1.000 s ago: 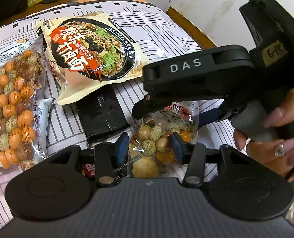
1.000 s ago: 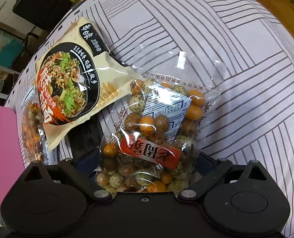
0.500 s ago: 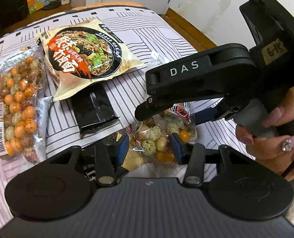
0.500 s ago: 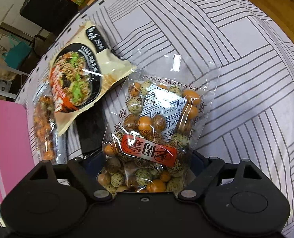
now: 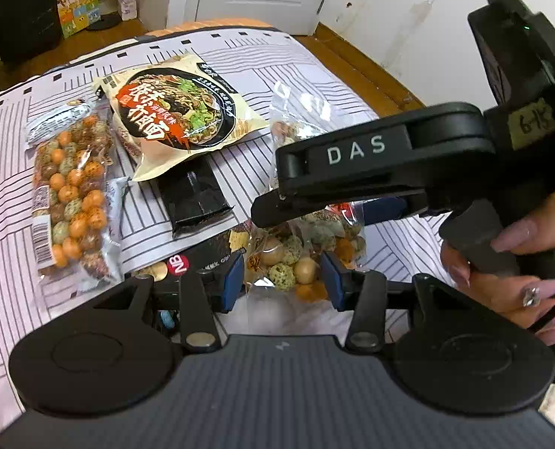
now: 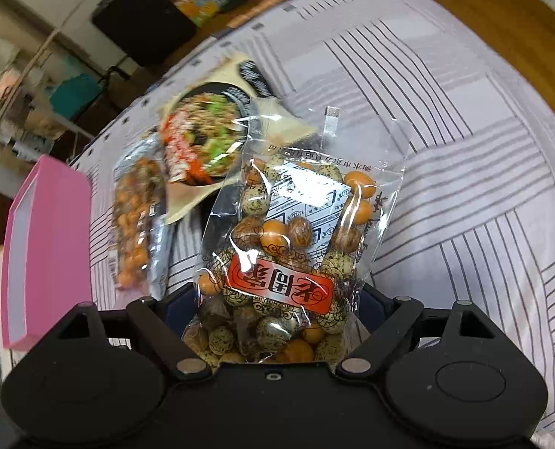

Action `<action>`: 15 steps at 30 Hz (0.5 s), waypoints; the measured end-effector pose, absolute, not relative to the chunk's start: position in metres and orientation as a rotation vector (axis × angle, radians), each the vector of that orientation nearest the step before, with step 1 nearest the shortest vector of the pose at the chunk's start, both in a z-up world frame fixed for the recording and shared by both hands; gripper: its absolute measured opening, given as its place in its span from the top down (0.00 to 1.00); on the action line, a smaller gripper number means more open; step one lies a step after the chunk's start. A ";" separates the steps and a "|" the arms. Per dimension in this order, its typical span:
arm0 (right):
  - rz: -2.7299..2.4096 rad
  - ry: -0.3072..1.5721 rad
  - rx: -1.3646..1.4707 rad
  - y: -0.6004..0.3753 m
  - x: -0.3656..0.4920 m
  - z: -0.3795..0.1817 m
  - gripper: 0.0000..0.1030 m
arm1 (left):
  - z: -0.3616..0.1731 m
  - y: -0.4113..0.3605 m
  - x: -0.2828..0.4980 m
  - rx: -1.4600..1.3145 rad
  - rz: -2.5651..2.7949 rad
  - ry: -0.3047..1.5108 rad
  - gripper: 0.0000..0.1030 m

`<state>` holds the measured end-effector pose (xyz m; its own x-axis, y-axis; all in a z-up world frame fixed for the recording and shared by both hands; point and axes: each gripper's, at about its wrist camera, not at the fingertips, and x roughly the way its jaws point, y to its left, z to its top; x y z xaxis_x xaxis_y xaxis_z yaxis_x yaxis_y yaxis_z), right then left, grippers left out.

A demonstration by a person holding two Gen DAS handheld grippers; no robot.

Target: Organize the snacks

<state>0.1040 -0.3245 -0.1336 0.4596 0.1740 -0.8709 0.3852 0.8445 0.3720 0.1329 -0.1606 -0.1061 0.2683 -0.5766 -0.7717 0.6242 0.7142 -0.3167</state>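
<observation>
A clear bag of coated nuts with a red label (image 6: 281,262) hangs above the striped bedcover (image 6: 464,149), lifted off it. My right gripper (image 6: 277,299) is shut on the bag's wide lower half, one finger on each side. In the left wrist view the same bag (image 5: 288,262) sits between the blue pads (image 5: 234,280) of my left gripper (image 5: 283,280), which is shut on its narrow end. The right gripper's black housing (image 5: 371,153) crosses above the bag, held by a hand (image 5: 520,273).
On the bedcover lie a noodle packet (image 5: 176,112), a long bag of coated nuts (image 5: 71,194), a black packet (image 5: 193,198) and a dark packet with a red dot (image 5: 180,265) under my left finger. A pink box (image 6: 49,247) stands at the left edge. Wooden floor and a white wall lie beyond the bed's right side.
Both grippers have risen with the nut bag, so the bedcover and the other packets look smaller and farther. The right view has tilted, bringing more of the pink box into sight.
</observation>
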 end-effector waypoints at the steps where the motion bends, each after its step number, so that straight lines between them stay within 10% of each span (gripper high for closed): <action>1: -0.135 1.092 0.578 -0.323 0.101 -0.131 0.13 | -0.103 -0.157 0.130 0.043 -0.813 1.010 0.57; 15: -0.027 1.037 0.455 -0.269 0.073 -0.085 0.13 | -0.061 -0.113 0.091 0.027 -0.782 0.977 0.57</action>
